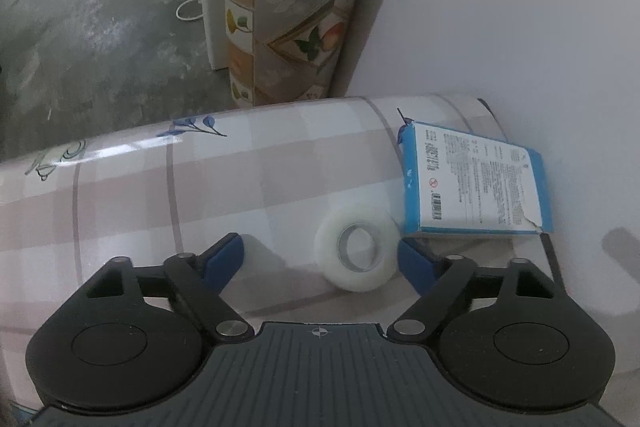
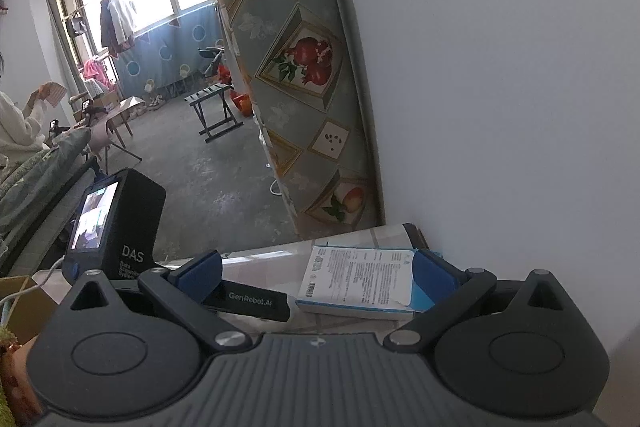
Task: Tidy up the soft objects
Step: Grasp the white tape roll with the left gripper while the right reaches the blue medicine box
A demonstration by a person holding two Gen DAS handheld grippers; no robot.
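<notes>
A translucent white tape roll point(image 1: 356, 251) lies flat on the checked tablecloth point(image 1: 200, 195). My left gripper point(image 1: 320, 261) points down over it and stands open. The roll sits between the blue fingers, close to the right finger point(image 1: 416, 263), with a wide gap to the left one. A blue and white box point(image 1: 476, 183) lies just behind the roll against the wall. In the right wrist view the same box point(image 2: 360, 279) lies ahead of my right gripper point(image 2: 316, 273), which is open. Its right finger point(image 2: 434, 275) overlaps the box's end, and the tape roll is hidden there.
A white wall point(image 1: 520, 27) bounds the table on the right. A tall patterned roll of floor covering point(image 2: 304, 87) stands behind the table's far edge. The left unit's black housing point(image 2: 116, 227) sits left of the box. A person point(image 2: 16, 123) sits far left, and a folding stool point(image 2: 216, 111) is on the floor.
</notes>
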